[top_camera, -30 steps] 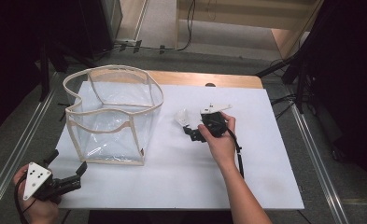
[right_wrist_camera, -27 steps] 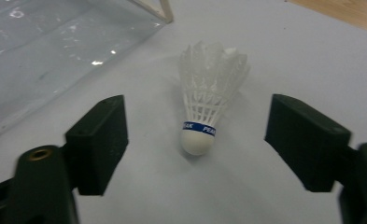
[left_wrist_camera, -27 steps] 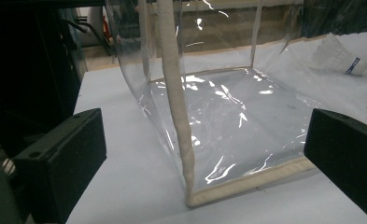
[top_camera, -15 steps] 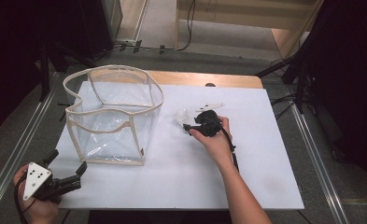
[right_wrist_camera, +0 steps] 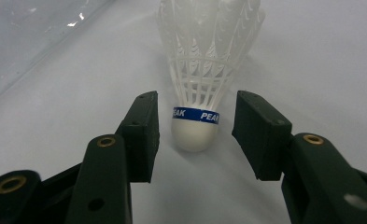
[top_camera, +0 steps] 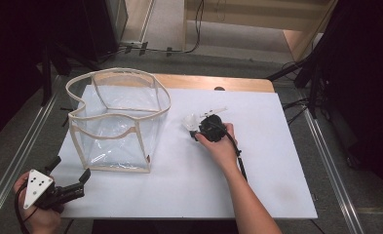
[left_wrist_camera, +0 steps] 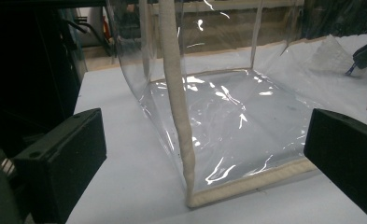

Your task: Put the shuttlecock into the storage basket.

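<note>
White surface (top_camera: 277,161) holds an empty clear bag (top_camera: 116,122); right hand-held gripper (right_wrist_camera: 195,126) closing around a shuttlecock (right_wrist_camera: 204,70), pads not yet touching; left hand-held gripper (top_camera: 69,183) open.

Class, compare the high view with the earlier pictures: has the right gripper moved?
Yes. The right gripper has slid left, toward the clear bag, and its jaws have just been closing around the shuttlecock without pressing on it yet.
</note>
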Demonstrator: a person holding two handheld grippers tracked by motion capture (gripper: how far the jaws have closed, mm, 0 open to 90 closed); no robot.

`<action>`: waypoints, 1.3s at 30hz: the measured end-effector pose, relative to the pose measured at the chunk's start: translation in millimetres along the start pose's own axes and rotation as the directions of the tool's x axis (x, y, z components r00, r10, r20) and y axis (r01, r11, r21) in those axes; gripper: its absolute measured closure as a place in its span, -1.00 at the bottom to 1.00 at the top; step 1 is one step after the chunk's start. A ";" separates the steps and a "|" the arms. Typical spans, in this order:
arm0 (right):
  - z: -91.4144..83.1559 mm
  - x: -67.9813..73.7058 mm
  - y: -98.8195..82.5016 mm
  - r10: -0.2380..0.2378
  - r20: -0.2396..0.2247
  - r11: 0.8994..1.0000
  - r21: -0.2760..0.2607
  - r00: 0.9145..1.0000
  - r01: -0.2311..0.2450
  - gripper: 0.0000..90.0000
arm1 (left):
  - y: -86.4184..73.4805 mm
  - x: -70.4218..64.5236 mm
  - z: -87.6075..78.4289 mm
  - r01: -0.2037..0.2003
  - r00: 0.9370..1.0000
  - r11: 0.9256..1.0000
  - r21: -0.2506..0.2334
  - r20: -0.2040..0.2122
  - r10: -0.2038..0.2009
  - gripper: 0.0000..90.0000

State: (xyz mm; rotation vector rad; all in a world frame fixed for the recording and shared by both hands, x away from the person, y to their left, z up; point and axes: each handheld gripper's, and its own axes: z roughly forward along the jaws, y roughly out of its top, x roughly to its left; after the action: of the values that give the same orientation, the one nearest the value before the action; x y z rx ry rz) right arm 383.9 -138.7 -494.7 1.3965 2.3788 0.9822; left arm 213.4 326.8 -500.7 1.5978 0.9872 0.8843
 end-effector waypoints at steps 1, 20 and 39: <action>0.0 0.0 0.0 0.000 0.000 1.000 0.000 1.000 0.000 0.12 | 0.0 0.0 0.0 0.000 1.000 1.000 0.000 0.000 0.000 -1.00; 11.5 1.1 -2.6 0.012 0.012 1.000 0.008 1.000 -0.012 0.39 | 0.0 0.1 -0.1 0.001 1.000 1.000 -0.001 0.002 -0.001 -1.00; -12.2 1.9 2.9 -0.002 -0.020 0.998 -0.058 1.000 0.001 0.40 | 0.0 -0.1 -0.2 -0.002 1.000 1.000 -0.001 0.004 0.002 -1.00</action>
State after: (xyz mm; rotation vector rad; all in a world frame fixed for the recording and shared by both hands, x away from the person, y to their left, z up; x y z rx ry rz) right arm 379.0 -141.4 -483.3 1.3705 2.3450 1.0615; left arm 213.2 326.8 -500.7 1.6000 0.9826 0.8829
